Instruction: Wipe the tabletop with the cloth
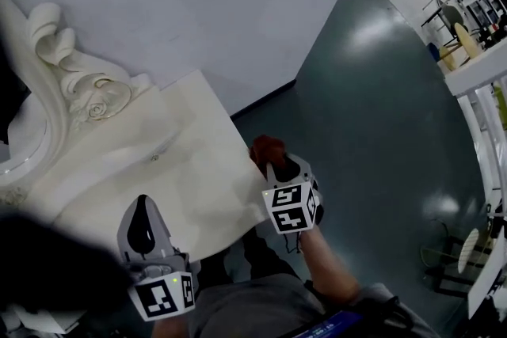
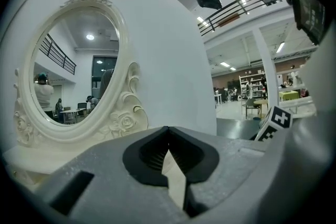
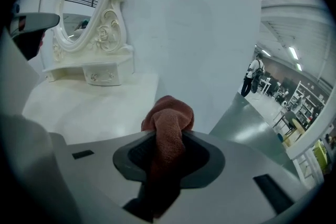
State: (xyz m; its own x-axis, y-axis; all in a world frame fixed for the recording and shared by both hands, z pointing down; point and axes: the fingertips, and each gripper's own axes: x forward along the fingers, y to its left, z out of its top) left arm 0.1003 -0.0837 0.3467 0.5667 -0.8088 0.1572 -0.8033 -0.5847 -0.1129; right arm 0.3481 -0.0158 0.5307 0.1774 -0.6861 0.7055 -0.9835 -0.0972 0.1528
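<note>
Ornate mirror (image 1: 55, 83): stood at left rear of white tabletop (image 1: 190, 170).
Left gripper (image 1: 142, 206): held above tabletop's near edge, jaws brought together, nothing gripped.
Red-brown cloth (image 1: 266, 148): clamped between jaws of right gripper (image 1: 277, 162), held at tabletop's right edge.

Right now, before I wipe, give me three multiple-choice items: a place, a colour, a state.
1. Where is the cloth? A by the mirror; B in the right claw; C on the floor.
2. What colour is the cloth? A white; B blue; C reddish brown.
3. How is the left claw? A shut, empty; B wide open; C shut on the cloth.
Key: 1B, it is bunched between that claw's jaws; 2C, plain in the right gripper view; 3A, its jaws meet with nothing between.
</note>
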